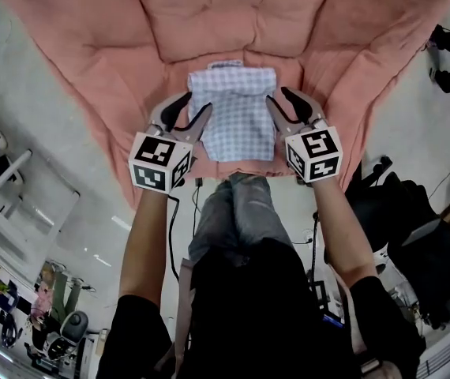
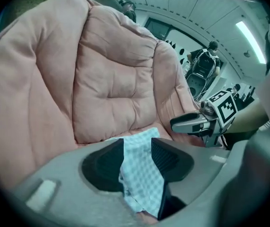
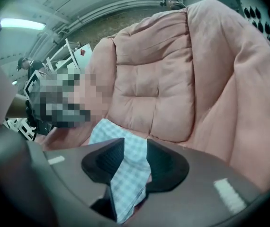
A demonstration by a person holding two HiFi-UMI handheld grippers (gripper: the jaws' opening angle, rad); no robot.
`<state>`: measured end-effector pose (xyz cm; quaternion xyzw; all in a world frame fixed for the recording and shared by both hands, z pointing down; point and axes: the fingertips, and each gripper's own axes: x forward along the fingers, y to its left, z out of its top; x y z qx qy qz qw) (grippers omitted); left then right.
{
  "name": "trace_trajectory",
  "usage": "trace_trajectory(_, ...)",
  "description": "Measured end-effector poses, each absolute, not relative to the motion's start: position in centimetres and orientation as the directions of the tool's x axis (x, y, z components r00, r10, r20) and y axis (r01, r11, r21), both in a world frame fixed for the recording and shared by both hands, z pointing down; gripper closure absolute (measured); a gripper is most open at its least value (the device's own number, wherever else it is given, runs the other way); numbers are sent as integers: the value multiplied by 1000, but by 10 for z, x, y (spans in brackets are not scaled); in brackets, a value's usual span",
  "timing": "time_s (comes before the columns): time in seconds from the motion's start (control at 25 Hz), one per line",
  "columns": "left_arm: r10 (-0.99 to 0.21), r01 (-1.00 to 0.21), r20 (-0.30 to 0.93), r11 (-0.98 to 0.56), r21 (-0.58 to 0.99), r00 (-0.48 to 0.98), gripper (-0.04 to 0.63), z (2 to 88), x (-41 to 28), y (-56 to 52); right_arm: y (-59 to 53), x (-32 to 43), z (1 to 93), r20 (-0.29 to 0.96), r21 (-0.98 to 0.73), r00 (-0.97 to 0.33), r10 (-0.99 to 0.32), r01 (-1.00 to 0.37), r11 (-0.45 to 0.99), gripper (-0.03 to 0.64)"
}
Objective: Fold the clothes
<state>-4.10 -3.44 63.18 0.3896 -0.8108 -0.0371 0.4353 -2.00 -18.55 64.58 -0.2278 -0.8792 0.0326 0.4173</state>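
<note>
A folded blue and white checked cloth [image 1: 233,113] lies in the middle of the seat of a big pink padded cushion chair [image 1: 209,22]. The left gripper [image 2: 137,148] is at the cloth's left edge, and its jaws are clamped on that edge. The right gripper [image 3: 135,148] is at the cloth's right edge, and its jaws pinch the cloth there too. The chair's soft back rises behind the cloth. The person's grey trouser leg [image 1: 241,204] is just in front of the chair.
</note>
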Motion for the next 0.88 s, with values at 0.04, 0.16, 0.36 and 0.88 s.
trace_trajectory(0.04,-667,-609,671,690,392,-325,408,625,-38,-35,-184,-17,638,712,-238,-560,424,375,896,470)
trace_trajectory(0.16,-673,-611,646,693,383,-359,490,600,-25,-31,-179,-3,608,690,-215,-595,413,376,901,496)
trace_trajectory(0.36,-686,-608,594,699,378,-420,587,538,3,-19,-169,30,545,653,-194,-641,403,373,907,539)
trace_trajectory(0.88,-713,-650,423,693,311,-558,588,338,14,26,-150,46,349,454,-134,-807,378,358,924,568)
